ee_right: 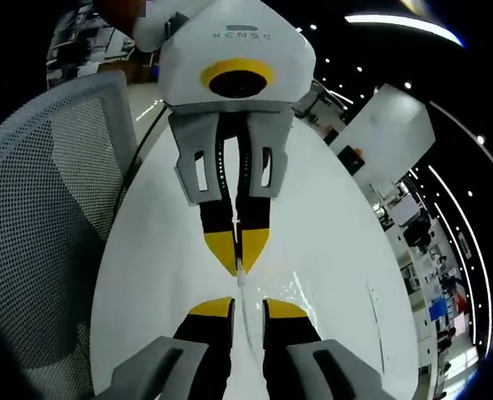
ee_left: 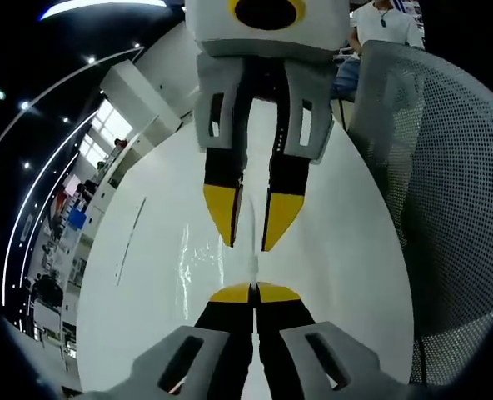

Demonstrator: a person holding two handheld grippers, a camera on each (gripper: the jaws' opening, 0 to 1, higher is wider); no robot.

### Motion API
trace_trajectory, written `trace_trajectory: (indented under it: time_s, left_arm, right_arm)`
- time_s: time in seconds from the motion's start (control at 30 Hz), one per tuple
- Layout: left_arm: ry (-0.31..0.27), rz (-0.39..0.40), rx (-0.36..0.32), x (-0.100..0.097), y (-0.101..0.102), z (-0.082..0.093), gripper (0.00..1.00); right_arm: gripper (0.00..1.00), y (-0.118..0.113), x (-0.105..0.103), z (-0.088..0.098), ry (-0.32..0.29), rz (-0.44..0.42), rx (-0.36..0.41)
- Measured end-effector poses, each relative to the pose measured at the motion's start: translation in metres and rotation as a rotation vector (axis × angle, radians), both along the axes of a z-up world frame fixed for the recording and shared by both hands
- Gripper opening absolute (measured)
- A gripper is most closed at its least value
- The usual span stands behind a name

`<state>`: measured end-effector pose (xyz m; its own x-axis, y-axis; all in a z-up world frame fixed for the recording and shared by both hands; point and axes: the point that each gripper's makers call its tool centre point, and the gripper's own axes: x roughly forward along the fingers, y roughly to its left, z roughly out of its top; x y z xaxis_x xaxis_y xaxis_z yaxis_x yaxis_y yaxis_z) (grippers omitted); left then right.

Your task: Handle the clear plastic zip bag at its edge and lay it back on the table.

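The left gripper (ee_left: 254,292), jaws closed, pinches the clear zip bag (ee_left: 198,265); the right gripper (ee_right: 248,307) stands narrowly parted around its edge. That loose side could slip onto the white table (ee_right: 330,250).

A mesh chair (ee_left: 446,192) crowds the white table (ee_left: 146,250) on one side.

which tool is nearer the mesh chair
Hard to call. The chair stands at one table side, and the left tool and right tool face each other over the bag, about equally far.
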<state>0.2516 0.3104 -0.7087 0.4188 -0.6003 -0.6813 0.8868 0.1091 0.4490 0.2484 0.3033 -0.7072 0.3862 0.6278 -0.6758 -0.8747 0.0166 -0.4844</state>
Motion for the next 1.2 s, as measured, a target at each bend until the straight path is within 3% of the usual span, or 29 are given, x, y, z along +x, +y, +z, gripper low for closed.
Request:
trace_trajectory:
  time_s: [0.4, 1.2]
  left_arm:
    - [-0.011, -0.032, 0.019, -0.003, -0.008, 0.001, 0.00]
    - [-0.015, -0.035, 0.004, -0.001, -0.007, 0.005, 0.00]
  right_arm:
    - [0.00, 0.010, -0.008, 0.002, -0.004, 0.037, -0.017]
    - [0.00, 0.009, -0.006, 0.007, -0.018, 0.033, -0.020]
